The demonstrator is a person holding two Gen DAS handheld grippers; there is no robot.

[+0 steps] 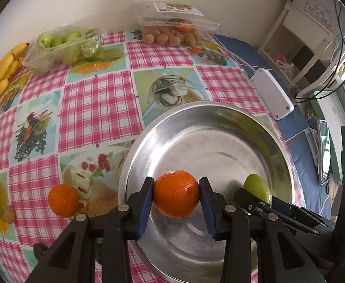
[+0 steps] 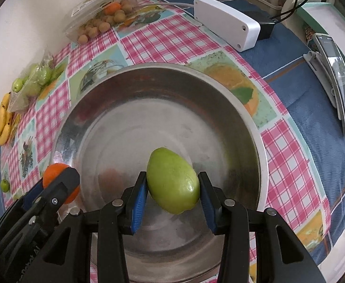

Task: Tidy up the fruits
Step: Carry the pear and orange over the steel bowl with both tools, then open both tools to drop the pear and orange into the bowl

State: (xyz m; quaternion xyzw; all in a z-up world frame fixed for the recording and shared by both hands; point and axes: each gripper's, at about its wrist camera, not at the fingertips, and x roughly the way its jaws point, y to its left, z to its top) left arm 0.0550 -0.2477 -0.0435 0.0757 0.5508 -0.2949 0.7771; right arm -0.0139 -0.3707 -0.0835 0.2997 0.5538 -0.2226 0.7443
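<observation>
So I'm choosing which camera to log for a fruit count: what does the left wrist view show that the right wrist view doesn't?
Only the left wrist view: a loose orange on the tablecloth beside the bowl, and a white shelf unit.

Only the right wrist view: a small green fruit at the table's edge, and a black adapter.

Both: the steel bowl, the held orange in the left gripper, the held green fruit in the right gripper, bananas.
</observation>
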